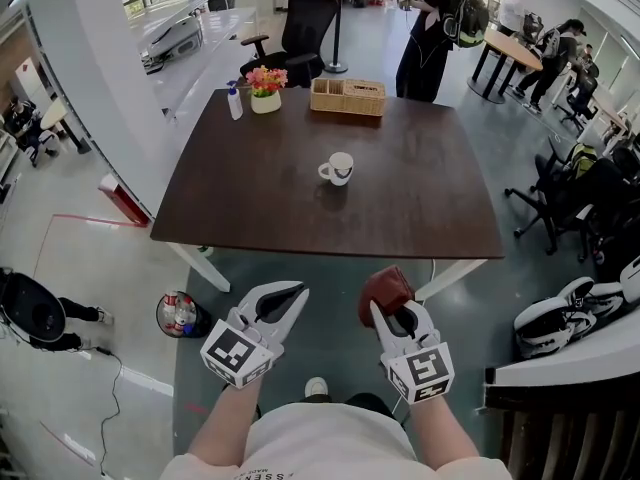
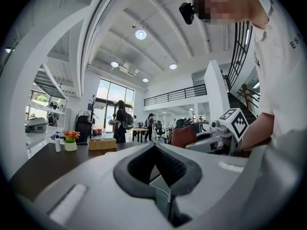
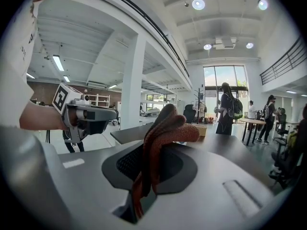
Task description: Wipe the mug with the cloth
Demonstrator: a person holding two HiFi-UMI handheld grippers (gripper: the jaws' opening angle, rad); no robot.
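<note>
Approach step: R tongs (image 1: 393, 316) pinching cloth (image 1: 385, 283), L tongs (image 1: 290, 303) pressing together, empty; mug (image 1: 339, 169) sitting untouched on table (image 1: 420, 208), next needing reach fwd.

Dark table (image 1: 420, 198): mug (image 1: 339, 168), basket (image 1: 347, 97), flowerpot (image 1: 265, 90), spray bottle (image 1: 234, 101).

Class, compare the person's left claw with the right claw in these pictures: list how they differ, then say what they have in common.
1. The right claw is clamped on a reddish-brown cloth; the left claw has nothing between its jaws.
2. The left claw leans inward, towards the right claw; the right claw points more nearly straight ahead.
Shared: both are shut and held short of the table, well away from the mug.
</note>
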